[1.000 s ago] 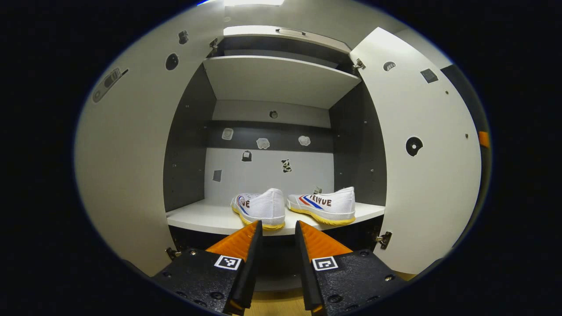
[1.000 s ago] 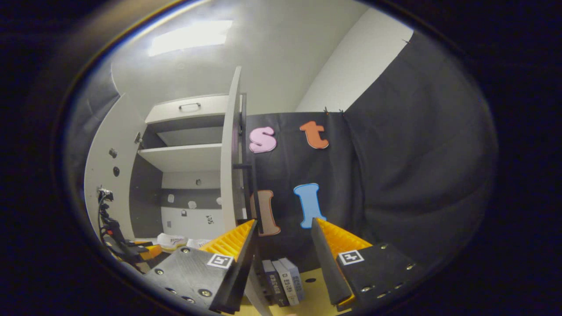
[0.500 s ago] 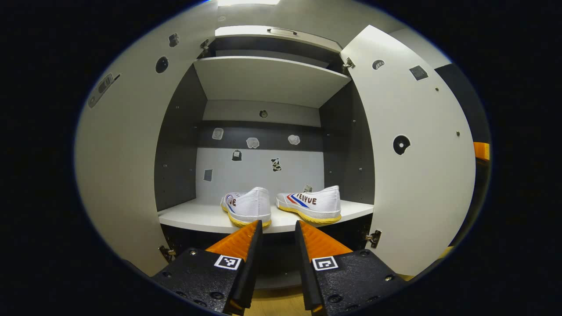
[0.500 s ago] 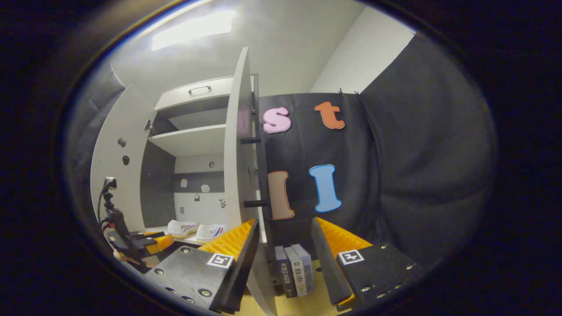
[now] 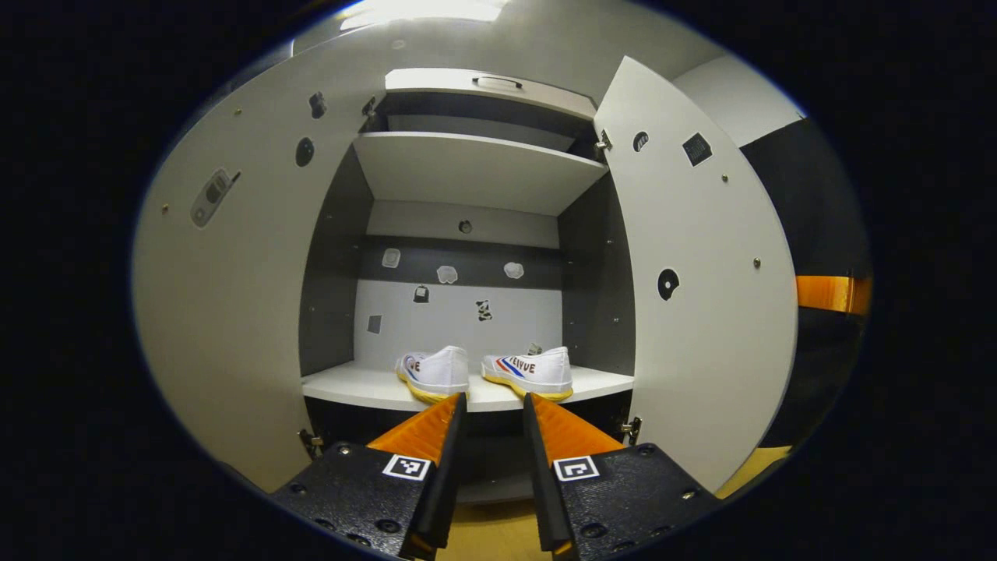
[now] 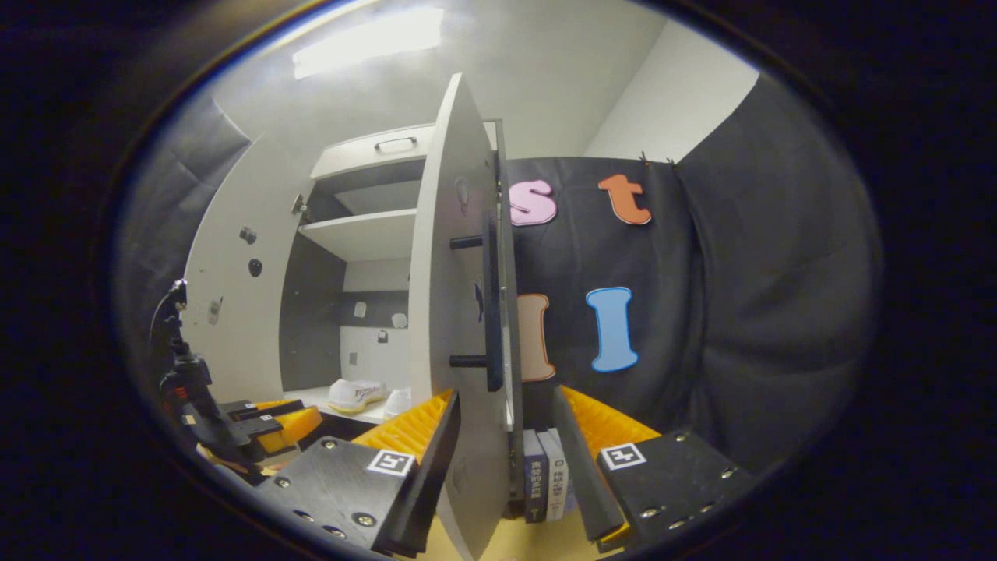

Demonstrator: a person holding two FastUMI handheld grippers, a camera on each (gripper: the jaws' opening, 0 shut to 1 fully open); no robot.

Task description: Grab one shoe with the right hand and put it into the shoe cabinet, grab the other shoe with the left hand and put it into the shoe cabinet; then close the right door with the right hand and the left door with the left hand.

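Right gripper (image 6: pixel 502 413) astride right door (image 6: pixel 456 312) (ajar), two shoes (image 5: pixel 487 372) shelved

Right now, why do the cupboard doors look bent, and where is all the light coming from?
In the left gripper view the lens bows the left door and right door outward; the two shoes stay sharp, and a ceiling light glares at the top. In the right gripper view the ceiling lamp looks hazy, and the right door's edge curves too.
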